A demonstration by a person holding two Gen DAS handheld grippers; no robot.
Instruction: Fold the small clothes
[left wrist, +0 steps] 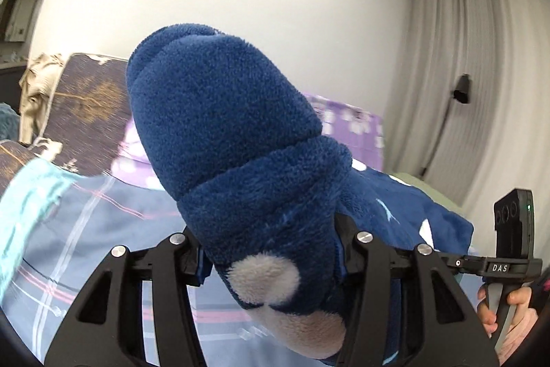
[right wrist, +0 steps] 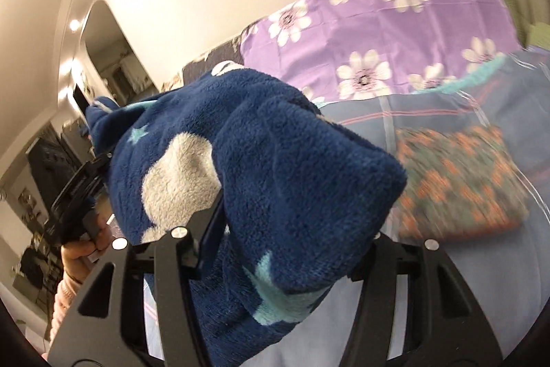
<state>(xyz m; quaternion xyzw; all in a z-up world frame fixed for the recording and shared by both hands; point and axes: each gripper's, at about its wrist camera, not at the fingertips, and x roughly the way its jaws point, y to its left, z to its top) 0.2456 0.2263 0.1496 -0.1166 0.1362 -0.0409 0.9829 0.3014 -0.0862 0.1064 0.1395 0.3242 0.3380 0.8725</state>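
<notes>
A dark blue fleece garment [left wrist: 233, 126] with white and light teal patches hangs in the air over the bed, bunched up thick. In the left wrist view my left gripper [left wrist: 271, 260] is shut on one bunched end, and the cloth hides its fingertips. In the right wrist view my right gripper [right wrist: 288, 246] is shut on another part of the blue fleece garment [right wrist: 275, 160], which drapes over its fingers. The right gripper [left wrist: 512, 229] also shows at the far right of the left wrist view, in a hand [left wrist: 498, 308]. The left gripper [right wrist: 79, 195] shows at the left of the right wrist view.
Below lies the bed's blue-grey plaid sheet [left wrist: 86, 229]. A folded orange-and-green flowered garment [right wrist: 457, 184] rests on it. Purple flowered bedding [right wrist: 378, 23] lies at the head end, a teal cloth [left wrist: 31, 188] to one side. A curtain [left wrist: 464, 57] and a black lamp [left wrist: 462, 88] stand beyond.
</notes>
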